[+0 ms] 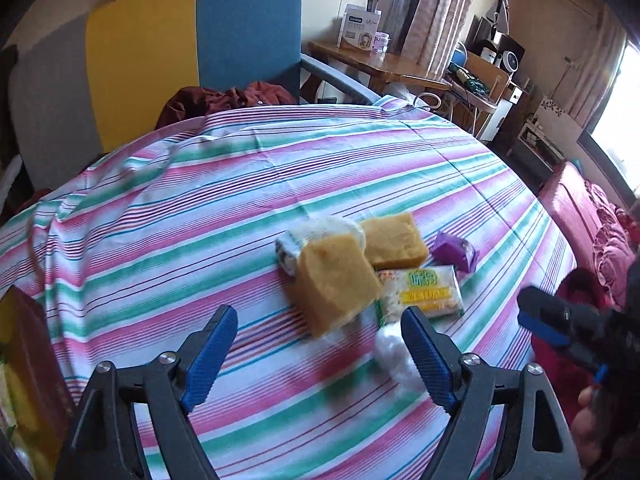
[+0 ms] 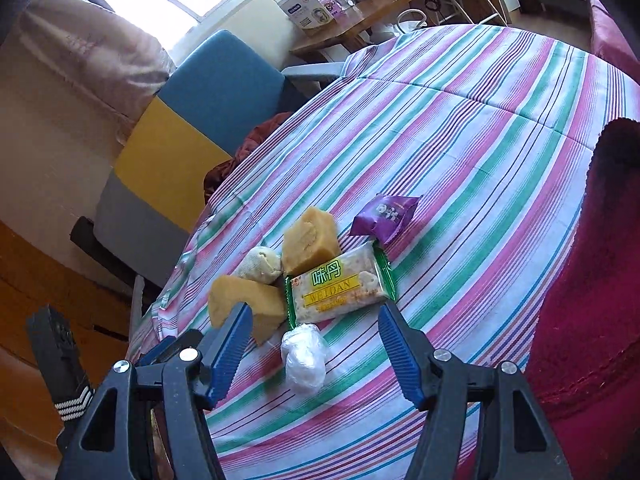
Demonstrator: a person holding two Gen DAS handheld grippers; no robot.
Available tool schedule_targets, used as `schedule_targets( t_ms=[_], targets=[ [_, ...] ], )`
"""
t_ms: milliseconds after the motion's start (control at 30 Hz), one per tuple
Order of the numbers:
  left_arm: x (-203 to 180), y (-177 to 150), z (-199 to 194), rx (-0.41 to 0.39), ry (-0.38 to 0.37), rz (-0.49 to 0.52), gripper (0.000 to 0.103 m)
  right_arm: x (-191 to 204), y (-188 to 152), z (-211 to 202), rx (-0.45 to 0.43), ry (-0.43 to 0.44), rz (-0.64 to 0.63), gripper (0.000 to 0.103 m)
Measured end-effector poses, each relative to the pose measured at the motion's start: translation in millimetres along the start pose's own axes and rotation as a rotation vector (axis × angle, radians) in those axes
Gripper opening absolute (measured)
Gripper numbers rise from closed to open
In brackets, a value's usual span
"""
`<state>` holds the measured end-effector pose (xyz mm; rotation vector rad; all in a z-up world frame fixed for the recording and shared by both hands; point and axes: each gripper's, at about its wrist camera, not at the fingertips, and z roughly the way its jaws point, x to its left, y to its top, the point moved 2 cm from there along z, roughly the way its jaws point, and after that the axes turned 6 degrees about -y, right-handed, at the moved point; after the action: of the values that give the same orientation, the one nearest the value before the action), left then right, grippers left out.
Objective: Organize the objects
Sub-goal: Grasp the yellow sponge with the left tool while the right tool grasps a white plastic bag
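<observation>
A pile of snacks lies on the striped tablecloth [image 1: 200, 200]. It holds two yellow wrapped cakes [image 1: 336, 284] [image 1: 394, 240], a round white bun [image 1: 312, 232], a green and yellow WEIDAN packet [image 1: 424, 292], a purple packet [image 1: 456, 250] and a small white wrapped ball [image 1: 390, 350]. My left gripper [image 1: 320, 334] is open and empty, just short of the near cake. My right gripper [image 2: 316, 332] is open and empty above the white ball [image 2: 304, 354], with the WEIDAN packet [image 2: 340, 286], cakes [image 2: 246, 304] [image 2: 310, 240], bun [image 2: 260, 266] and purple packet [image 2: 384, 214] beyond. It also shows in the left wrist view [image 1: 560, 320].
A blue, yellow and grey chair [image 1: 192, 52] stands behind the table with dark red cloth [image 1: 224, 98] on its seat. A wooden side table [image 1: 376, 62] with boxes is at the back. A red cushioned sofa [image 1: 588, 224] is on the right.
</observation>
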<state>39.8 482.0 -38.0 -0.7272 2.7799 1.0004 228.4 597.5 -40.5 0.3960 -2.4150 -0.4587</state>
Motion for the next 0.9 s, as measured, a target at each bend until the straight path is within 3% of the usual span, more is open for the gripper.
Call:
schedule_targets(
  t_ms=[200,233,267,300,333,600,900],
  targets=[
    [-4.0,18.3,37.6,0.033,0.04,-0.016,0.089,-1.2,0.1,1.1,0.008,0.007,0.004,0.067],
    [-3.2,19.4,44.3,0.042,0.044,-0.014,0.082,-1.4,0.2,1.3,0.01,0.007,0.004,0.067],
    [-2.9,19.5,50.1,0.053,0.041,-0.006,0.057,-1.6,0.2,1.6,0.012,0.006,0.004,0.067],
    [-2.7,18.6,54.9,0.073,0.028,0.002,0.048,-1.4,0.0,1.8,0.014,0.005,0.004,0.067],
    [-1.7,16.5,55.6,0.078,-0.004,-0.009,0.048,-1.1,-0.1,2.0,0.015,0.005,0.002,0.067],
    [23.5,-11.3,12.4,0.034,-0.024,-0.043,0.045,2.5,-1.7,6.0,0.039,-0.028,-0.02,0.067],
    [54.6,-62.7,-43.4,0.016,-0.005,-0.073,0.045,10.7,-6.8,17.5,0.109,-0.068,-0.083,0.067]
  ],
)
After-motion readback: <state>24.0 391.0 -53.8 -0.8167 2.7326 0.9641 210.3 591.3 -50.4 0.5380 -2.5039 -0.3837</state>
